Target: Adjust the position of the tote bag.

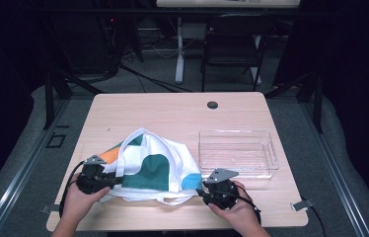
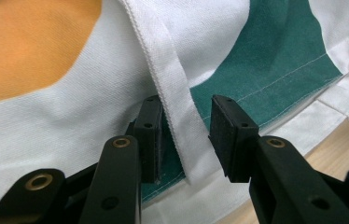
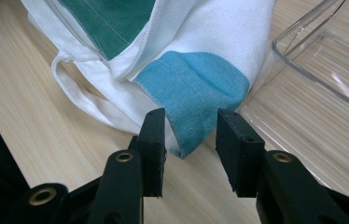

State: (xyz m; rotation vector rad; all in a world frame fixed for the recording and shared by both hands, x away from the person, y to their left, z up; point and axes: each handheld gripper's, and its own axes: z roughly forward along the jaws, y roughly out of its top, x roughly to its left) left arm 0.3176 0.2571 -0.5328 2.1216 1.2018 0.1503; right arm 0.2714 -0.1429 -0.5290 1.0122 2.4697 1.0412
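Wooden tabletop [image 1: 172, 111] carrying a white patterned tote bag [image 1: 155, 168] at its near edge, beside a clear tray [image 1: 237, 150]. Left tongs [image 2: 186, 128] released, straddling the bag's strap [image 2: 172, 88]; right tongs [image 3: 191, 140] released around its blue corner [image 3: 196, 93].

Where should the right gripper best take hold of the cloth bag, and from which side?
Probably at the blue corner of the cloth bag, coming level from its right end, near the table edge. That corner hangs as a thin free flap between the right gripper jaws, away from the clear tray.
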